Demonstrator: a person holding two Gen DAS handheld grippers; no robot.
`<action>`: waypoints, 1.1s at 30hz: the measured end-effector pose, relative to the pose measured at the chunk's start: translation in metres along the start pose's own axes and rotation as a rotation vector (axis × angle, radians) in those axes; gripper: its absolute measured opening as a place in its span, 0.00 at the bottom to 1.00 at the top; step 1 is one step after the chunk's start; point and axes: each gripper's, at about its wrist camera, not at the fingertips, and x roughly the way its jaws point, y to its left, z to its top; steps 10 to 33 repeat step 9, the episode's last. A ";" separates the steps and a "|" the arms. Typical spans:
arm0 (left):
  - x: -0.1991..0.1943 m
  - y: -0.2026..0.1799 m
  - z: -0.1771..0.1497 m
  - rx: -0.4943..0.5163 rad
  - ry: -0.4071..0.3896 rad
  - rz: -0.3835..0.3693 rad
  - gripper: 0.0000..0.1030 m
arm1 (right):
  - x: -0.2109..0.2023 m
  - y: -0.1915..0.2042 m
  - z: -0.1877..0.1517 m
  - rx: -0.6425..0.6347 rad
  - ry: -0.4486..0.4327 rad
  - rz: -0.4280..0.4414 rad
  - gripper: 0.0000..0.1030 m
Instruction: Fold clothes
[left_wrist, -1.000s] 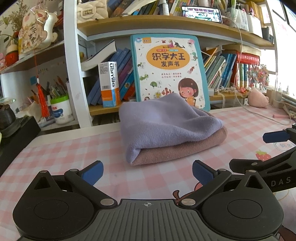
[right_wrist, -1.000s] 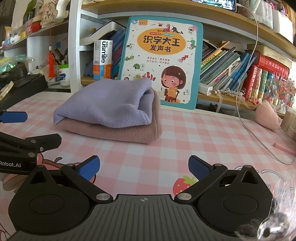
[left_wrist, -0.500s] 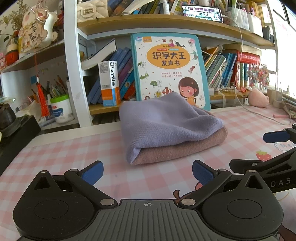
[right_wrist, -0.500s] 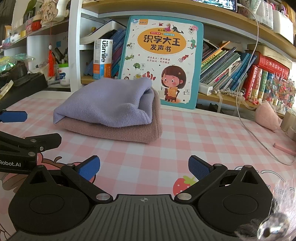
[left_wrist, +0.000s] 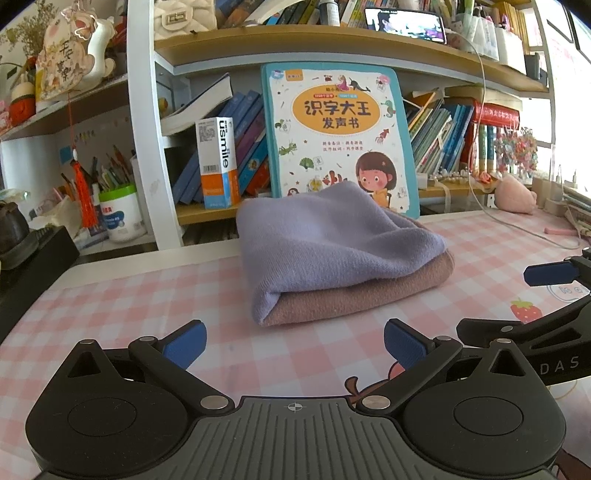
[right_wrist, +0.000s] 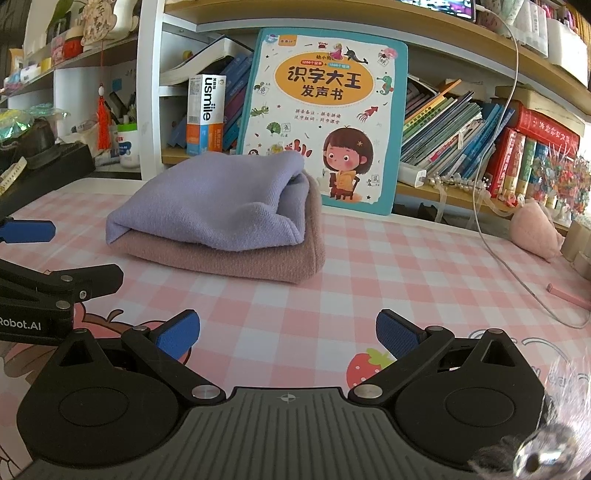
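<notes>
Two folded cloths stacked on the pink checked mat (left_wrist: 122, 295), near the back edge, just in front of the picture book (left_wrist: 338, 136) that leans on the shelf. Lilac cloth (left_wrist: 325, 243) on top, folded over, rounded fold edge on my left, loose hem edges on my right in the right view (right_wrist: 221, 206). Pink cloth (left_wrist: 369, 291) under it, flat, thicker, sticks out past the lilac on the right and front; right view (right_wrist: 258, 258) shows its folded corner bulging up beside the lilac hem. Stack a bit lopsided, higher at the back. Fabric looks soft, knit-like, few wrinkles. My left gripper (left_wrist: 293, 341) spread wide, nothing between the blue pads (left_wrist: 184, 341), held low over the mat, short of the stack, not touching it. My right gripper (right_wrist: 286, 334) also spread wide, gripping nothing, pads (right_wrist: 397, 334) apart, near the mat, stack ahead and to its left. Each gripper's fingers show at the edge of the other's view. White cable (right_wrist: 495, 236) trails over the mat on the right; pink plush (right_wrist: 535, 232) sits by the shelf edge.
</notes>
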 end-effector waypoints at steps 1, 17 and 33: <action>0.000 0.000 0.000 0.000 -0.001 0.000 1.00 | 0.000 0.000 0.000 0.000 0.001 0.000 1.00; 0.000 -0.001 0.000 0.003 -0.003 0.005 1.00 | 0.000 0.001 0.000 -0.003 0.004 -0.001 1.00; 0.000 -0.001 0.000 0.003 -0.003 0.005 1.00 | 0.000 0.001 0.000 -0.003 0.004 -0.001 1.00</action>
